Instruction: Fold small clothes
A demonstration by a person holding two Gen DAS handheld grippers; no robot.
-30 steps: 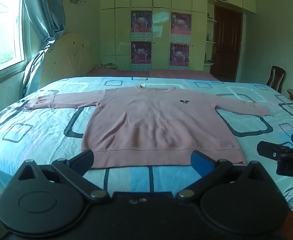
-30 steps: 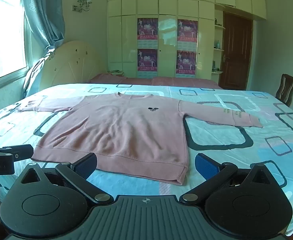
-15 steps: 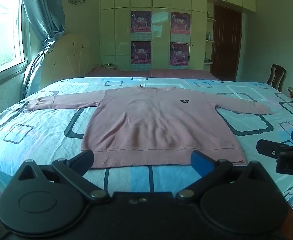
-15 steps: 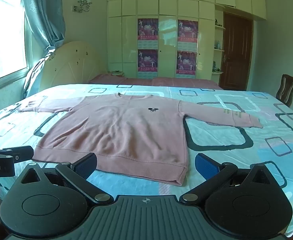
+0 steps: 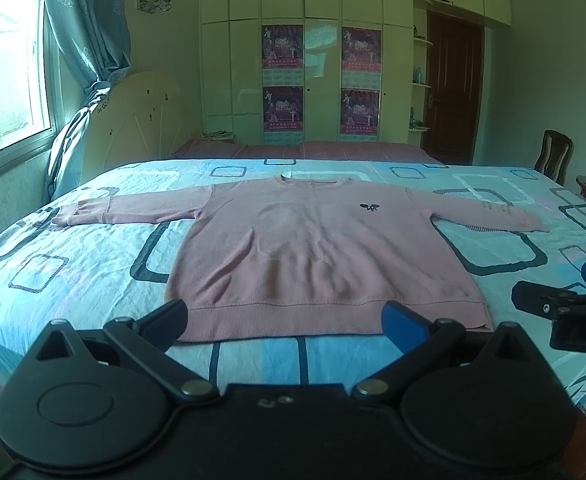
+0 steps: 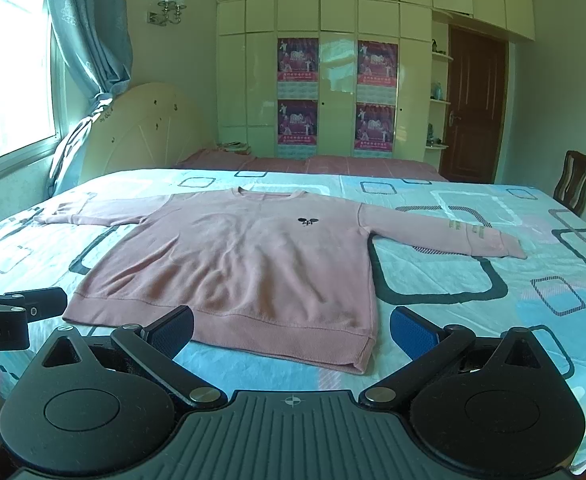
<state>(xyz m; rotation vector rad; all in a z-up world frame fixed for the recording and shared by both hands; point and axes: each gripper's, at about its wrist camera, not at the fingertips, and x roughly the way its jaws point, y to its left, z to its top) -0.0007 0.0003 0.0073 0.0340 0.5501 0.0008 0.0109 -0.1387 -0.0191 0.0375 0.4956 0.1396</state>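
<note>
Here, a pink sweater (image 5: 317,256) lies flat on the bed (image 5: 93,264), sleeves spread.

The left gripper (image 5: 289,320) hangs just short of the hem, its fingers (image 5: 165,320) wide apart and empty; the right gripper (image 6: 293,332) is near the hem's right corner, fingers (image 6: 413,332) likewise spread, holding nothing.

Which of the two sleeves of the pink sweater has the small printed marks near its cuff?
The sleeve stretched toward the wooden chair carries pale striped marks near its cuff. The other sleeve, pointing toward the window, looks plain.
</note>
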